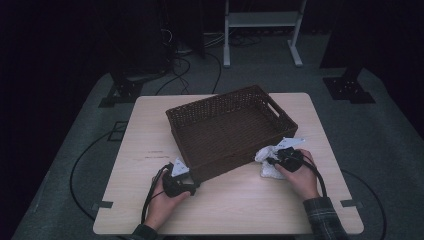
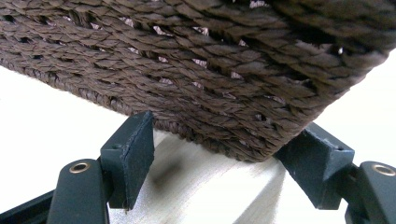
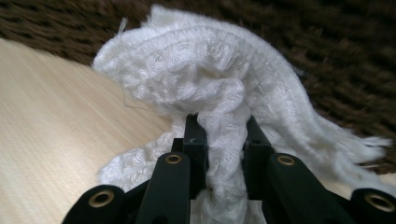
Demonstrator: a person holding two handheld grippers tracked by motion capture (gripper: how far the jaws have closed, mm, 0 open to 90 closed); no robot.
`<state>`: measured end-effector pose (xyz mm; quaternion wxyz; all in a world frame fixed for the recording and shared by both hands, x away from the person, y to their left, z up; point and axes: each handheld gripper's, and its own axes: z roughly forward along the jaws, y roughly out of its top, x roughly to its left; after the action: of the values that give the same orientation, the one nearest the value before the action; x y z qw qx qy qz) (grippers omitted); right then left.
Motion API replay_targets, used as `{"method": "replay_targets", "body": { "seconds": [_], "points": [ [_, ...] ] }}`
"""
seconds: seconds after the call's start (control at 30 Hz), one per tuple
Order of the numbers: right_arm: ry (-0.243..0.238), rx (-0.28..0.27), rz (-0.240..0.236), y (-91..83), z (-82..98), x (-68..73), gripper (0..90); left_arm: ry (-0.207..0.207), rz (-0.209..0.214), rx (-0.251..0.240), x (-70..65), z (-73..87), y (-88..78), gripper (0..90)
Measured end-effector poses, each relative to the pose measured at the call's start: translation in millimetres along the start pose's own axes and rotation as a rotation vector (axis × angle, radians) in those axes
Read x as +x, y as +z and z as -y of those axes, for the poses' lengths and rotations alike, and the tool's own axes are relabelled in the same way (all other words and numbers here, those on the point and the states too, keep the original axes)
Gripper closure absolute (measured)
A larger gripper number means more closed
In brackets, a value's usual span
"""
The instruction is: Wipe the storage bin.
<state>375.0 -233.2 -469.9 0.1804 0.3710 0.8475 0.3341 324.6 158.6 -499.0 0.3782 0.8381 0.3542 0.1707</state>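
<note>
- Two jobs are done: your right hand-held gripper (image 3: 219,140) is clamped on the white cloth (image 3: 205,88).
- Your left hand-held gripper (image 2: 224,154), jaws apart, straddles the wicker basket (image 1: 230,130) corner just ahead.
- Cloth is on the counter (image 1: 240,200) beside the basket; lifting it in remains.

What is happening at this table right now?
A person works with two hand-held grippers. The right gripper is shut on a white cloth lying on the table beside the brown wicker basket. The left gripper stands open around the basket's near corner, one jaw on each side. The cloth is not yet in the basket.
</note>
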Motion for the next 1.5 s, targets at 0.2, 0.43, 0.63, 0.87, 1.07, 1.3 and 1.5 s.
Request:
{"method": "replay_targets", "body": {
  "seconds": [0.2, 0.43, 0.63, 0.87, 1.07, 1.3, 1.5],
  "points": [
    [-0.012, -0.068, 0.012, -16.6, -6.9, 5.2, 76.5, 0.000, 0.000, 0.000, 0.0, 0.0, 0.0, 27.6],
    [-0.018, -0.158, 0.015, -37.3, -15.6, 9.5, 76.5, 0.000, 0.000, 0.000, 0.0, 0.0, 0.0, 27.6],
    [-0.025, -0.207, 0.009, -48.7, -19.0, 11.5, 76.4, 0.000, 0.000, 0.000, 0.0, 0.0, 0.0, 27.6],
    [-0.044, -0.268, -0.012, -61.8, -28.0, 18.1, 76.4, -0.003, -0.001, -0.002, -0.2, 0.0, 0.1, 27.6],
    [-0.043, -0.239, -0.023, -53.4, -27.8, 20.3, 76.5, -0.003, -0.001, -0.002, -0.2, 0.0, 0.1, 27.7],
    [-0.055, -0.161, -0.032, -32.3, -23.9, 24.6, 76.5, -0.001, -0.001, 0.000, -0.1, 0.0, 0.0, 27.6],
    [-0.057, -0.112, -0.040, -16.6, -20.3, 25.5, 76.4, 0.000, -0.001, 0.001, -0.1, 0.0, -0.1, 27.7]
  ]
}}
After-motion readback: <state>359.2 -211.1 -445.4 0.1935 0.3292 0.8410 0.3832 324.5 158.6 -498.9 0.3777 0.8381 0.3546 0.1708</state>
